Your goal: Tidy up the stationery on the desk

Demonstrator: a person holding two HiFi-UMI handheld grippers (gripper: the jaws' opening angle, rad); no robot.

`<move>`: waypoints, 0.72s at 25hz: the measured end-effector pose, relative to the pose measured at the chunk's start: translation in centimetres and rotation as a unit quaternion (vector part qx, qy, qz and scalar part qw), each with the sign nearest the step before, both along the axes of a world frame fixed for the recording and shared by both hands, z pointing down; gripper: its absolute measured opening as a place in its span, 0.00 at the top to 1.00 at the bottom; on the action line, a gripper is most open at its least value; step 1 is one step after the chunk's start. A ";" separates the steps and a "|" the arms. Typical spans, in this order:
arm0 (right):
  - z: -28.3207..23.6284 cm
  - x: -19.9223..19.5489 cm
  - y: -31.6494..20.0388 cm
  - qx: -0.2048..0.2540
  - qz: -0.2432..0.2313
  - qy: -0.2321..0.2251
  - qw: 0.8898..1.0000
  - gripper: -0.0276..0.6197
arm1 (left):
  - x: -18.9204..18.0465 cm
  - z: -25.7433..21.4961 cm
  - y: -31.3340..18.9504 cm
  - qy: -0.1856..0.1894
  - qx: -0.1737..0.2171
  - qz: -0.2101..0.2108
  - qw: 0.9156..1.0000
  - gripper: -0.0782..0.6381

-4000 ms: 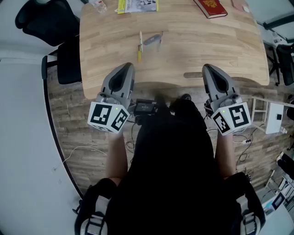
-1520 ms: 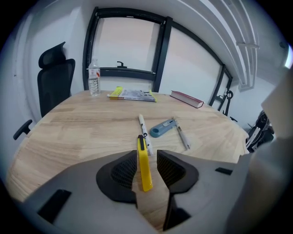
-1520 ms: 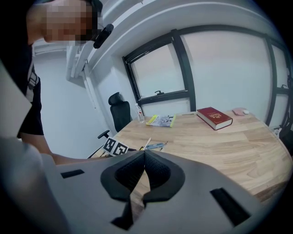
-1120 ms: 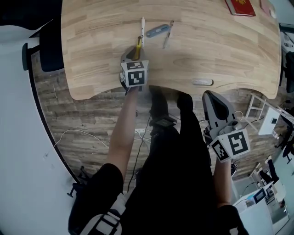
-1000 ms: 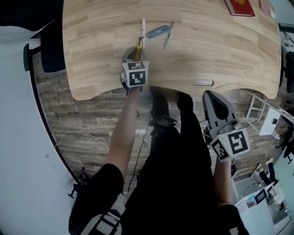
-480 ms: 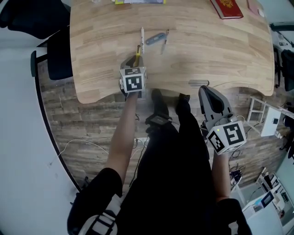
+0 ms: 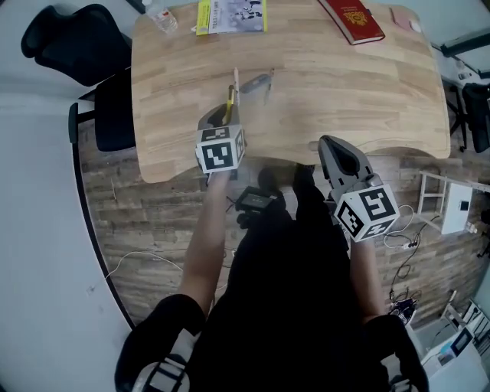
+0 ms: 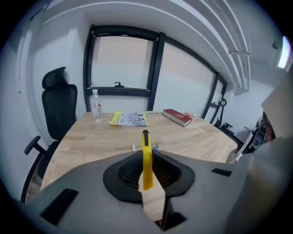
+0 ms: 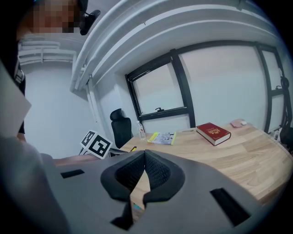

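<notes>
My left gripper [image 7: 223, 116] is over the desk's near middle, shut on a yellow pen [image 7: 229, 97] with a black tip. In the left gripper view the yellow pen [image 8: 146, 157] stands upright between the closed jaws. Just beyond it on the wooden desk [image 7: 367, 92] lie a white pen [image 7: 236, 79] and a blurred blue-grey tool [image 7: 256, 81]. My right gripper [image 7: 327, 143] hangs at the desk's front edge, shut with nothing in it; in its own view my right gripper [image 9: 143, 154] has its jaws pressed together.
At the far side lie a yellow booklet [image 7: 230, 14], a red book [image 7: 352, 17], a water bottle [image 7: 162, 14] and a small pink item [image 7: 402, 17]. A black office chair [image 7: 80, 46] stands at the desk's left. Cables run over the floor.
My left gripper reached out to the yellow pen and closed on it, and now holds it slightly nearer me. My right gripper has risen toward the desk's front edge.
</notes>
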State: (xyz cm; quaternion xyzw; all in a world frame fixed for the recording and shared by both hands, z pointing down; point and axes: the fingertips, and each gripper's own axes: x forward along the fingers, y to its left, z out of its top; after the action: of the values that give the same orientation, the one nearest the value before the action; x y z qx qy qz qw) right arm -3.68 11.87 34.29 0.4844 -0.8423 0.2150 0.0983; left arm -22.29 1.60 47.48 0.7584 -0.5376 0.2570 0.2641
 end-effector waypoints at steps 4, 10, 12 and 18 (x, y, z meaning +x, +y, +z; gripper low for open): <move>-1.1 0.8 -0.7 0.015 -0.008 -0.008 1.000 0.94 | 1.5 -2.5 0.5 0.009 0.006 0.001 1.000 0.77; -1.4 3.9 -3.3 0.022 -0.015 -0.008 1.000 0.94 | 4.2 -4.5 0.6 0.014 0.012 -0.014 1.000 0.78; -1.7 4.9 -4.4 0.028 -0.022 -0.009 0.999 0.94 | 5.1 -4.6 0.2 0.013 0.014 -0.018 1.000 0.77; -1.2 7.8 -7.0 0.022 -0.045 -0.017 0.999 0.94 | 8.5 -4.4 -1.6 0.016 0.011 -0.033 0.999 0.77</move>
State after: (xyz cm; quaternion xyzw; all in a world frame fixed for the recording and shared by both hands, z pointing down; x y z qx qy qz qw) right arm 4.08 4.87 33.11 0.4443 -0.8694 0.2000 0.0823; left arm -13.80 0.05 43.09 0.7471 -0.5607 0.2299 0.2731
